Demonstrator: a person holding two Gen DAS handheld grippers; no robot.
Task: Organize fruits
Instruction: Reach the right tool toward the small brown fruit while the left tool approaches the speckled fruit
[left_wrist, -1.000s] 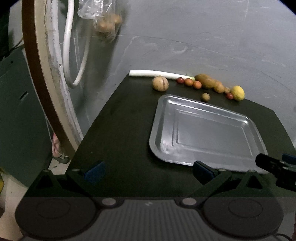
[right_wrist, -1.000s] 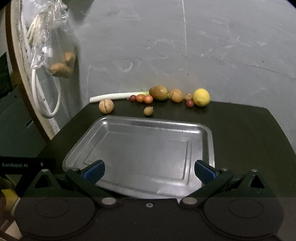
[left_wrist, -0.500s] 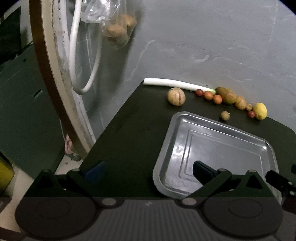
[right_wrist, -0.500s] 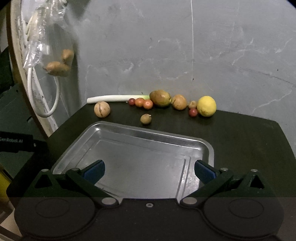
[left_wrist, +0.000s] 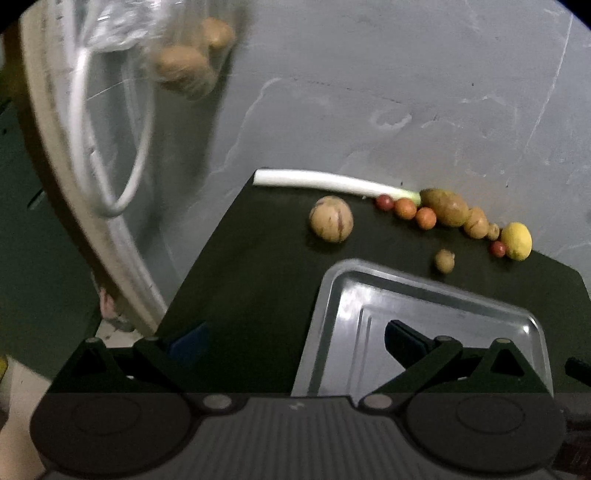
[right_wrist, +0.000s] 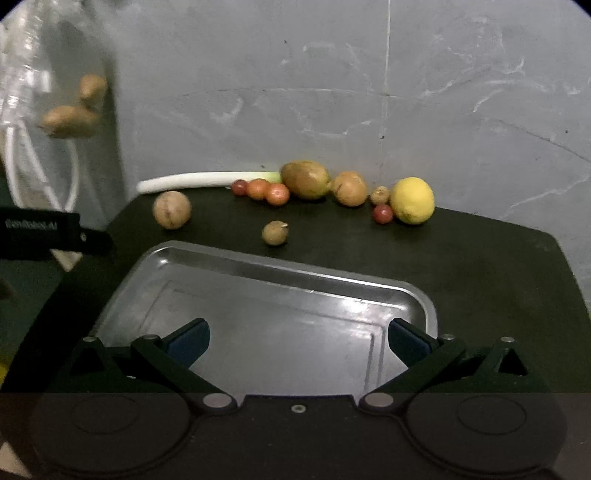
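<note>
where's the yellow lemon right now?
In the right wrist view the yellow lemon sits at the right end of the fruit row by the grey wall, a small red fruit touching its left side.

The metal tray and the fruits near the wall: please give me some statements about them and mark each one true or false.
1. The metal tray holds no fruit. True.
2. The lemon lies inside the tray. False: it sits on the dark table by the wall.
3. Both the left gripper and right gripper are open. True.
4. The right gripper holds a tomato. False: it is empty.
5. A white leek lies along the wall. True.
</note>
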